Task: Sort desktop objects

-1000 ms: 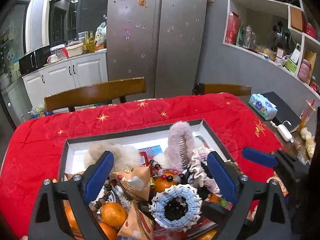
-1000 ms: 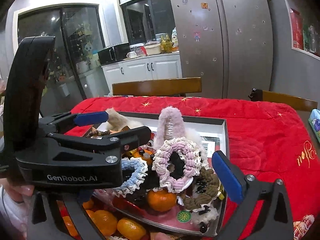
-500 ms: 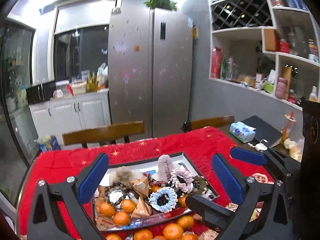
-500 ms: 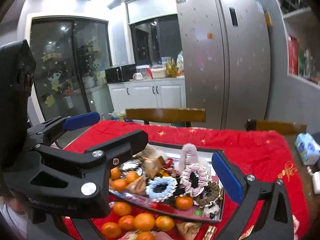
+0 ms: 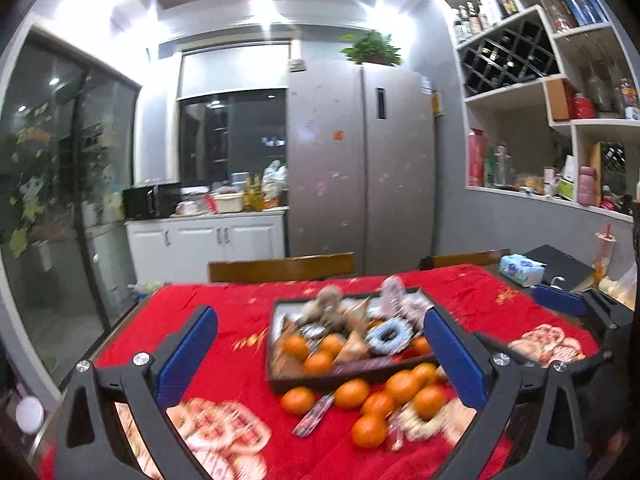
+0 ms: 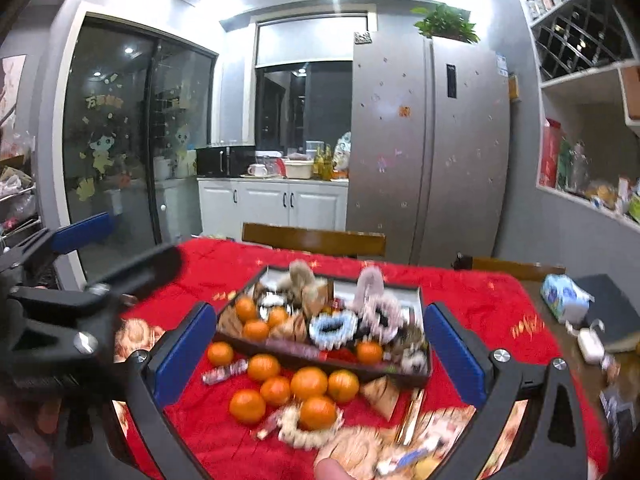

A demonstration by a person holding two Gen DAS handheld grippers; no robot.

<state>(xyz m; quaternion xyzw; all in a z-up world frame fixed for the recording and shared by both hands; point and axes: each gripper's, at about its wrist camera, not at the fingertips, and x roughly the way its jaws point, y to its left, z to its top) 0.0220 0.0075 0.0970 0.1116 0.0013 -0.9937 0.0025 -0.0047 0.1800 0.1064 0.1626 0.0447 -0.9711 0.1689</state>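
Note:
A dark shallow tray [image 5: 340, 380] sits on the red tablecloth, piled with oranges, a blue scrunchie [image 5: 388, 334], fluffy hair pieces and snack packets. Loose oranges [image 5: 400, 386] lie just in front of it. My left gripper [image 5: 322, 356] hangs open above the near table, well short of the tray, with nothing between its pads. In the right wrist view the same tray [image 6: 420, 378], blue scrunchie [image 6: 332, 328], pink scrunchie [image 6: 380, 314] and loose oranges [image 6: 308, 384] show. My right gripper [image 6: 320, 350] is also open and empty.
Two wooden chairs [image 6: 312, 238] stand behind the table, before a fridge. A tissue pack [image 6: 564, 298] and a white charger [image 6: 590, 344] lie at the right edge. Snack packets [image 5: 224, 436] and wrapped sweets litter the near cloth. A fingertip [image 6: 332, 470] shows at the bottom.
Both grippers have drawn back and risen from right over the tray. The tray now looks smaller and farther off, and the loose oranges in front of it have come into view.

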